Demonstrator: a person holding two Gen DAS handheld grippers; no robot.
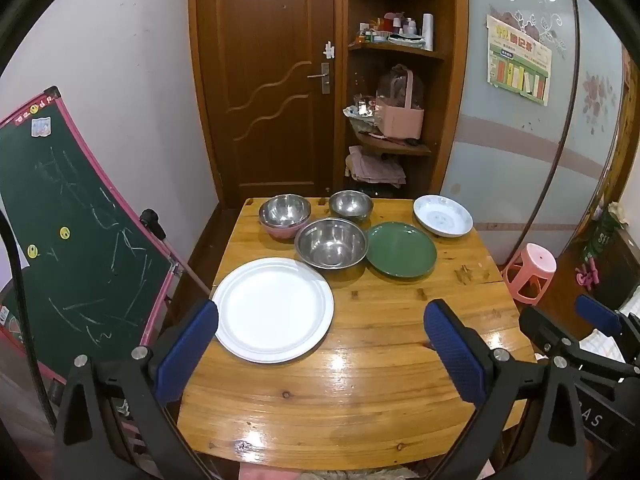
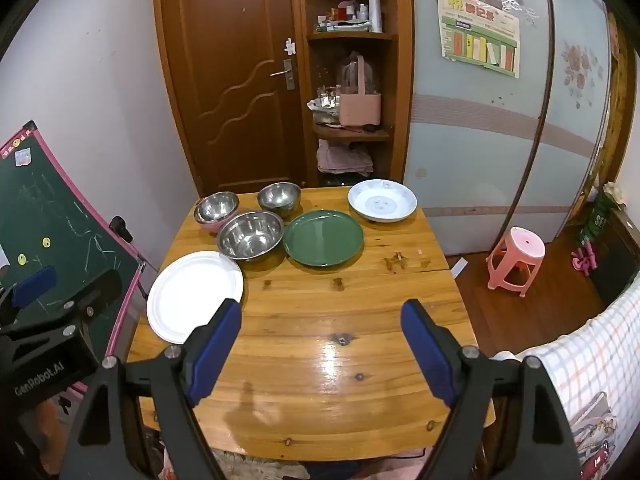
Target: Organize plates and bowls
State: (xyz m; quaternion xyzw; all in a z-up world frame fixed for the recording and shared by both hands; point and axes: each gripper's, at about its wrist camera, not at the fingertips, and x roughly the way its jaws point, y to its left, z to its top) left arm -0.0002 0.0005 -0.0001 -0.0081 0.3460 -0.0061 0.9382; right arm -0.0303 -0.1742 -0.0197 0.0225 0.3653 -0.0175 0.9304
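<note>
Steel bowls [image 1: 331, 242] and three plates, white plate [image 1: 273, 309], green plate [image 1: 401, 250] and patterned plate [image 1: 442, 215], lie spread on the table [image 1: 360, 380] ahead of our jaws; we judge nothing sorted yet; left gripper [image 1: 320, 344] and right gripper [image 2: 320, 340] both gape, gripping nothing.

Each tool [image 1: 320, 340] [image 2: 320, 344]: black frame, silver screws, ribbed blue pads; white "GenRobot.AI" lettering on one

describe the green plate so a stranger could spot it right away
On the wooden table, look past the middle, just right of the largest steel bowl. The green plate is the only dark green dish; the other plates are white.
</note>
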